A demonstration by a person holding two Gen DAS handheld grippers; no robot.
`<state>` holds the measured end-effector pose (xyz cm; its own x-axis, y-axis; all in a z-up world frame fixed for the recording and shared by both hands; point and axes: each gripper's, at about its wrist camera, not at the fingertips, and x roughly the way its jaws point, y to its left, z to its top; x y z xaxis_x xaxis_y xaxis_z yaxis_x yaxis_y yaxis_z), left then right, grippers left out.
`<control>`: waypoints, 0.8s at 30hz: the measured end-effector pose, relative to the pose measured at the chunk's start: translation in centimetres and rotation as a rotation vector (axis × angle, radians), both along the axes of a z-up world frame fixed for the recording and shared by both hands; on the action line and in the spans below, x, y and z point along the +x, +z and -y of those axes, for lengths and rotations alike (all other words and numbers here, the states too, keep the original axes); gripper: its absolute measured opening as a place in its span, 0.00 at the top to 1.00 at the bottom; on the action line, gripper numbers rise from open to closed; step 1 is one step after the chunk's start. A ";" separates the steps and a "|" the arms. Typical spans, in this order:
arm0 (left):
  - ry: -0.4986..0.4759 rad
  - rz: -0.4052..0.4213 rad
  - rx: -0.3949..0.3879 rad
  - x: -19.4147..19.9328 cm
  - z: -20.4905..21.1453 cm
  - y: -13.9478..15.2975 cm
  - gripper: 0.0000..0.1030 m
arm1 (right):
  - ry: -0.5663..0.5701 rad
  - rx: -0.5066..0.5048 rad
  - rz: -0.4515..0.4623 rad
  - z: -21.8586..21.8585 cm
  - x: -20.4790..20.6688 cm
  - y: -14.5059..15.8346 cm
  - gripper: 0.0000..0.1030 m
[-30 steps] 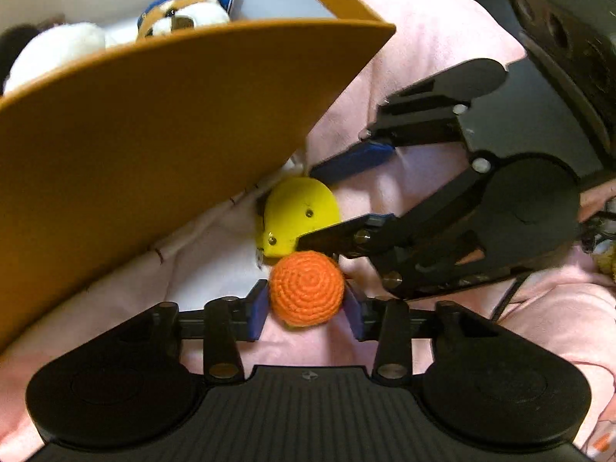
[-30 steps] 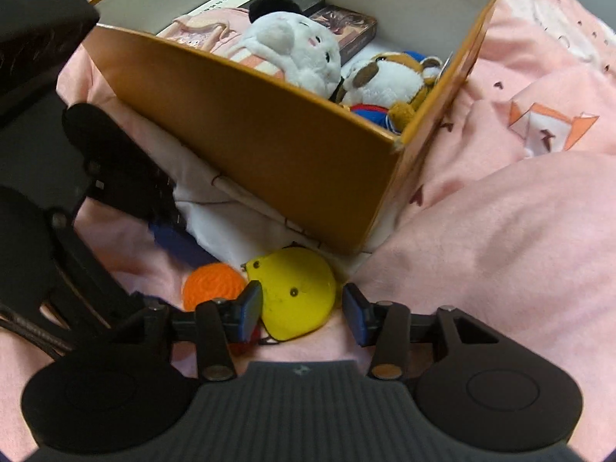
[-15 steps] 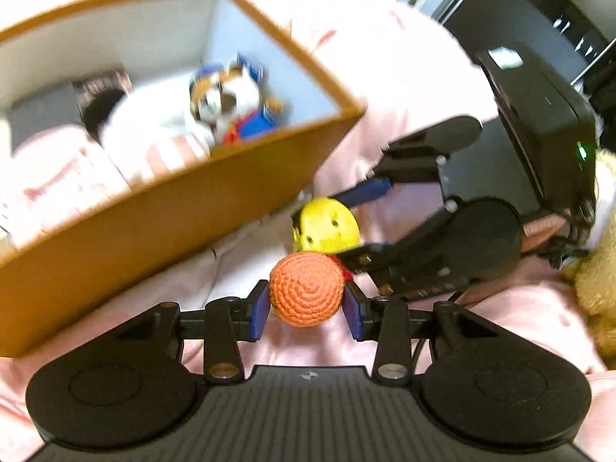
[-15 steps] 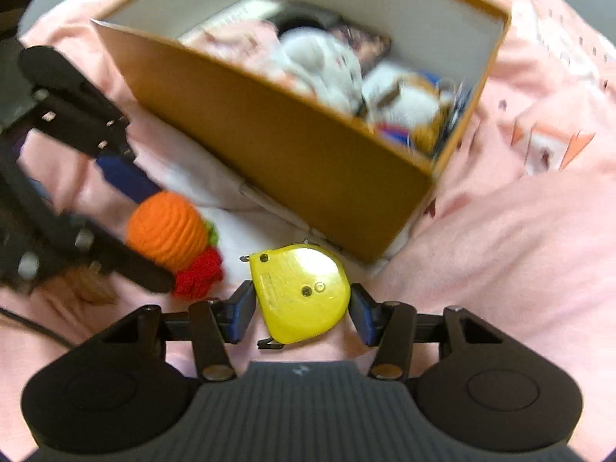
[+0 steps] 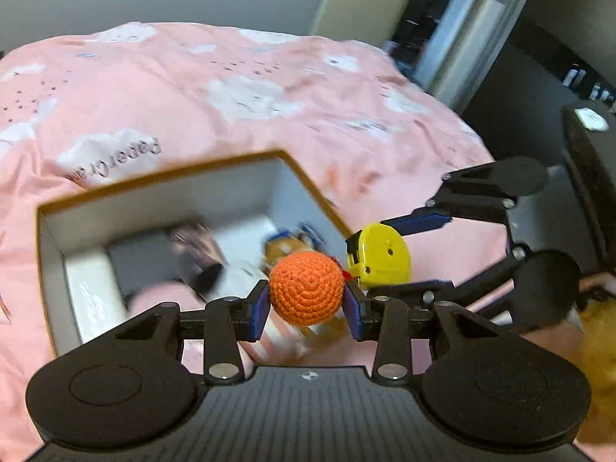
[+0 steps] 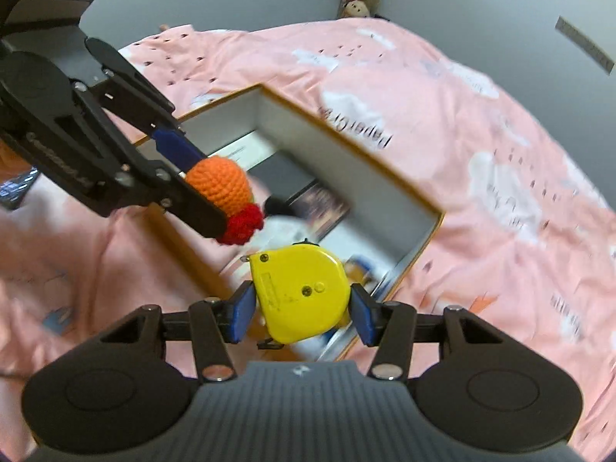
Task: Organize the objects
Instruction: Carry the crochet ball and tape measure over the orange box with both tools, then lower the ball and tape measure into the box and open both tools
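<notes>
My left gripper is shut on an orange crocheted ball with a red knitted tip. It holds it in the air above the near side of an open orange cardboard box. My right gripper is shut on a yellow tape measure, also lifted above the box. The tape measure also shows in the left wrist view, just right of the ball. The left gripper shows in the right wrist view at the upper left.
The box holds plush toys, a dark booklet and pink fabric, all blurred. It sits on a pink bedspread with white cloud prints. A doorway is at the far right. An orange plush lies at the right edge.
Both grippers have risen from the bedspread beside the box to well above it, carrying the ball and the tape measure. The box interior now lies below them.
</notes>
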<state>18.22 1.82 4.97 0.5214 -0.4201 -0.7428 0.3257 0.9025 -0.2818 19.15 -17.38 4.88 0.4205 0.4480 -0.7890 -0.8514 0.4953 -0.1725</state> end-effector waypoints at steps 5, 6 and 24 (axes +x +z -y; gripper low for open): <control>0.094 -0.052 0.036 6.1 -0.2 -2.6 0.56 | 0.032 -0.129 0.075 -4.1 5.1 -3.1 0.47; 0.111 -0.066 0.044 7.1 -0.1 -3.4 0.56 | 0.034 -0.164 0.087 -4.6 6.2 -4.0 0.47; 0.364 -0.171 -0.038 11.2 -1.2 -9.7 0.56 | 0.091 -0.344 0.135 -8.3 11.3 -11.0 0.47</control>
<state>29.40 3.02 -4.72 0.5116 -0.2591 -0.8192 -0.0681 0.9382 -0.3393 30.49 -9.07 -6.07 0.5011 0.2073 -0.8402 -0.8478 0.3122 -0.4287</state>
